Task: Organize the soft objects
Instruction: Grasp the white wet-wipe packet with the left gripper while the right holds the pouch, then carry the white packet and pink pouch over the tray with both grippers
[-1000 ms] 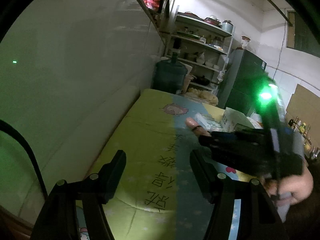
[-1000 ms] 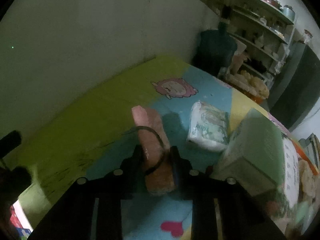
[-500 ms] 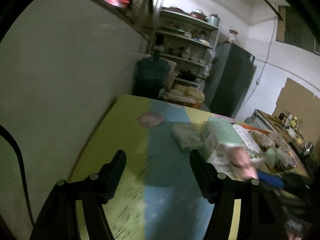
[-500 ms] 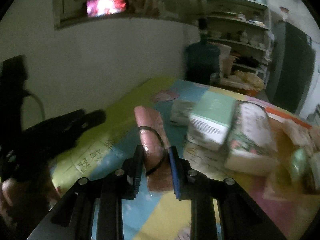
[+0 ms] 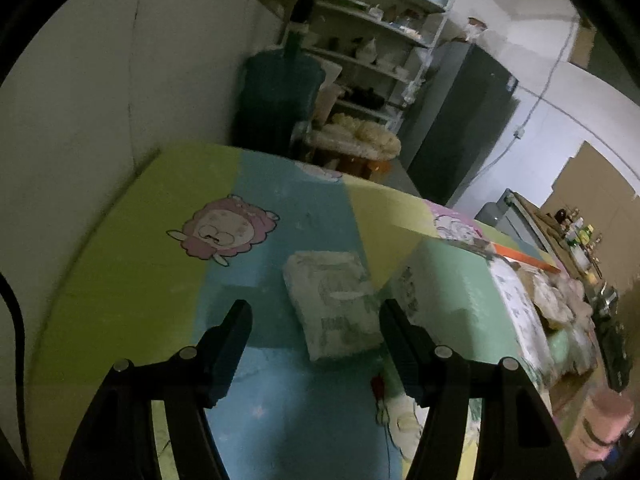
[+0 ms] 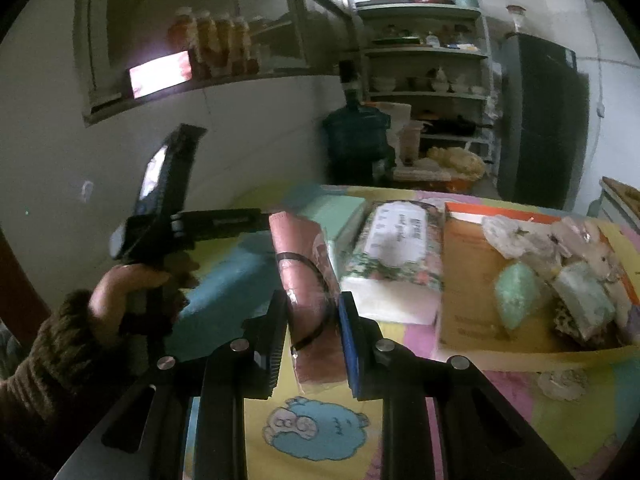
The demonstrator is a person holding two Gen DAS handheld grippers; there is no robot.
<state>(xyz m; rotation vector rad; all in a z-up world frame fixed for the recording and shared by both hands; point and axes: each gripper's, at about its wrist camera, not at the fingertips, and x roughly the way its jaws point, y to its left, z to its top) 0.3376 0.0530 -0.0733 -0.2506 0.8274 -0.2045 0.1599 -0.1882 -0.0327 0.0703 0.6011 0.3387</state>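
My right gripper (image 6: 314, 304) is shut on a pink rolled cloth with a black band (image 6: 306, 276), held above the colourful play mat (image 6: 320, 436). The roll also shows at the lower right of the left wrist view (image 5: 606, 426). My left gripper (image 5: 314, 320) is open and empty, just above a white soft pack (image 5: 334, 304) that lies on the mat's blue strip (image 5: 276, 408). A green-topped tissue pack (image 5: 456, 304) lies right of the white pack. In the right wrist view the left gripper's body (image 6: 168, 208) is at the left, held by a hand.
An orange cardboard box (image 6: 464, 280) with several soft items stands at the right, a floral tissue pack (image 6: 394, 264) beside it. A wall (image 5: 100, 120) borders the mat on the left. A water jug (image 5: 280, 92), shelves (image 5: 372, 48) and a dark fridge (image 5: 460, 128) stand beyond the far edge.
Both grippers have swung right across the mat. The left gripper now hovers over the white pack. The right gripper, still holding the pink roll, now faces the box.
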